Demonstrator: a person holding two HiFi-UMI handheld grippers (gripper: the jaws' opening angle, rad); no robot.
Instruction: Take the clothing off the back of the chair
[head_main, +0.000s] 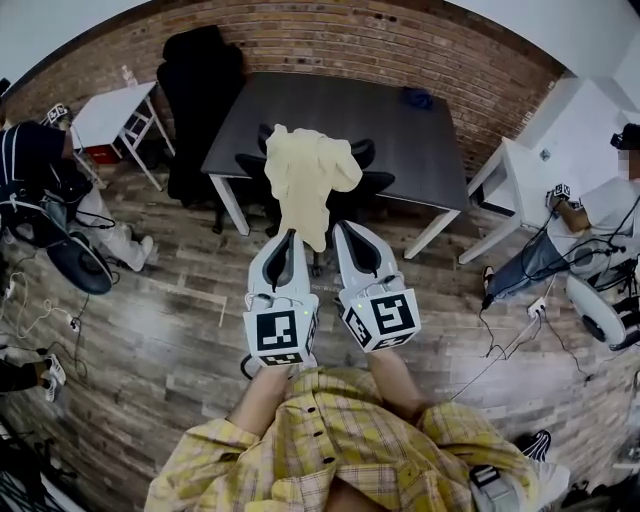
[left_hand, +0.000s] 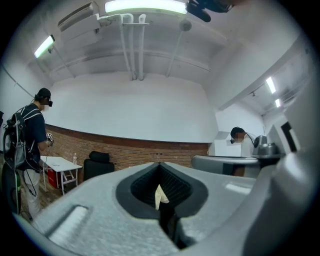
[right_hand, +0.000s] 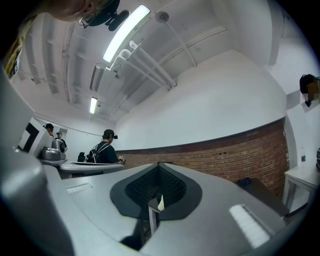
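A cream garment (head_main: 308, 180) hangs bunched in the air, in front of a black office chair (head_main: 368, 182) pushed up to the dark table (head_main: 440, 150). Both grippers hold its lower end side by side. My left gripper (head_main: 290, 236) is shut on the cloth, and a cream sliver of garment (left_hand: 160, 196) shows between its closed jaws in the left gripper view. My right gripper (head_main: 340, 228) is shut on it too, with a small corner of garment (right_hand: 160, 202) pinched in the right gripper view. Most of the chair is hidden behind the garment.
A tall black chair (head_main: 200, 90) stands left of the table, a white folding table (head_main: 110, 115) beyond it. A small blue object (head_main: 418, 98) lies on the dark table. A white table (head_main: 520, 170) is at right. People (head_main: 40, 180) sit at both sides; cables cross the wooden floor.
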